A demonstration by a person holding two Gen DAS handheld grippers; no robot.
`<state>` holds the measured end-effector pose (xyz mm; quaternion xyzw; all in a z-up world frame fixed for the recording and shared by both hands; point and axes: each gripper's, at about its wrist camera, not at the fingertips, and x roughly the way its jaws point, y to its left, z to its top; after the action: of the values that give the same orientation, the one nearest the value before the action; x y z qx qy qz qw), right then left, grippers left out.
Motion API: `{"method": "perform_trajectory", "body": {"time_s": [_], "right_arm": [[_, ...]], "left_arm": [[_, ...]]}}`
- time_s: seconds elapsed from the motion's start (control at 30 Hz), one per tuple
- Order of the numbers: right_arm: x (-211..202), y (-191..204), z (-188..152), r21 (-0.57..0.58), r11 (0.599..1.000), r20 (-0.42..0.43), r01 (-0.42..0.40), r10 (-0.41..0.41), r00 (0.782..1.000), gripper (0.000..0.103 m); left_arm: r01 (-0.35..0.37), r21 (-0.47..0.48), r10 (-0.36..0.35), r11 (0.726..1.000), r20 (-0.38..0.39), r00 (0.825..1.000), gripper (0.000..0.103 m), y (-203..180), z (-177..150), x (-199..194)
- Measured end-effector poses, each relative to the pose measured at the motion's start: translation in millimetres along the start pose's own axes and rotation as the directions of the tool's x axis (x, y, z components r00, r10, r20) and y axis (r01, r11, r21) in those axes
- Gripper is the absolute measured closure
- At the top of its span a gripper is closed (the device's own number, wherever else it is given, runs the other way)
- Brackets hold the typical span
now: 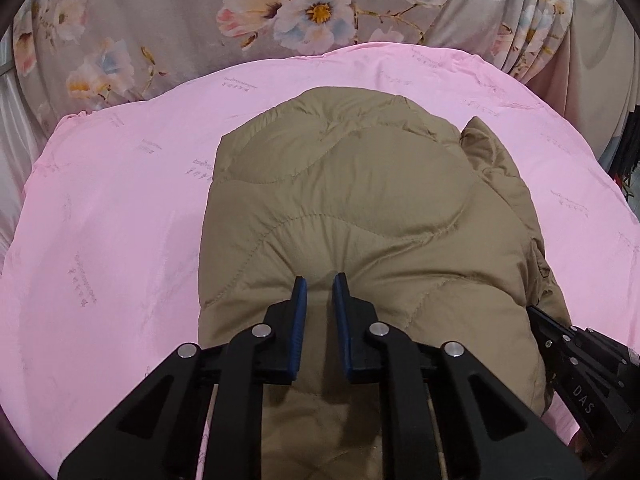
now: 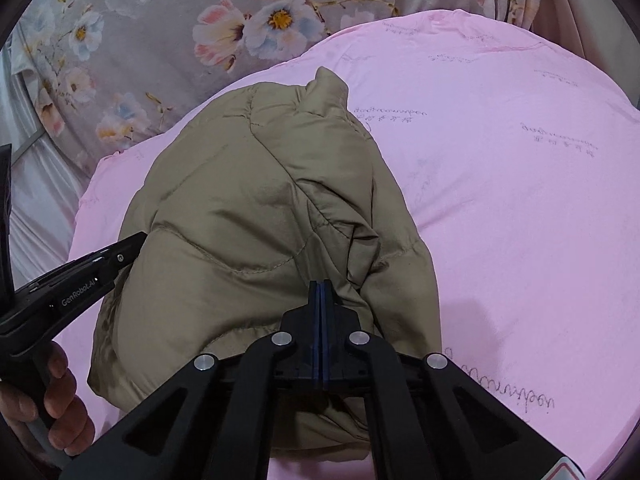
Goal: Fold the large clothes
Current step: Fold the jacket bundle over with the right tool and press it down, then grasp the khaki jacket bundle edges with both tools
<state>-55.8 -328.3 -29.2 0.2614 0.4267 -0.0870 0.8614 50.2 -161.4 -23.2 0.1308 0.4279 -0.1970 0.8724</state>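
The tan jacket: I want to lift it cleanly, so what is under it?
The tan quilted jacket lies folded on a pink sheet, which shows on all visible sides. Whatever lies directly beneath the jacket, and its tucked-in parts, is covered and cannot be seen.

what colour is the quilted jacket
Khaki tan jacket, seen best in the left wrist view.

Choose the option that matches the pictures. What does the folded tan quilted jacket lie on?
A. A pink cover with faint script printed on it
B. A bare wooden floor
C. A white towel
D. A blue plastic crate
A: the tan quilted jacket rests on the pink cover, whose faint script shows all around it.
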Motion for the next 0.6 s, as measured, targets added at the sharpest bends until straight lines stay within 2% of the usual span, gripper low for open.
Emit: {"method": "perform_trajectory", "body": {"time_s": [0.27, 0.6], "right_arm": [[4.4, 5.8, -10.7, -0.037, 0.999, 0.052, 0.036, -0.034, 0.998, 0.103], [6.8, 3.4, -11.3, -0.032, 0.999, 0.058, 0.030, -0.028, 0.998, 0.103]], "left_arm": [[-0.047, 0.018, 0.046, 0.999, 0.011, 0.999, 0.090, -7.7, -6.6, 6.1], [-0.089, 0.033, 0.087, 0.996, 0.040, 0.995, 0.090, -13.6, -12.9, 9.8]]}}
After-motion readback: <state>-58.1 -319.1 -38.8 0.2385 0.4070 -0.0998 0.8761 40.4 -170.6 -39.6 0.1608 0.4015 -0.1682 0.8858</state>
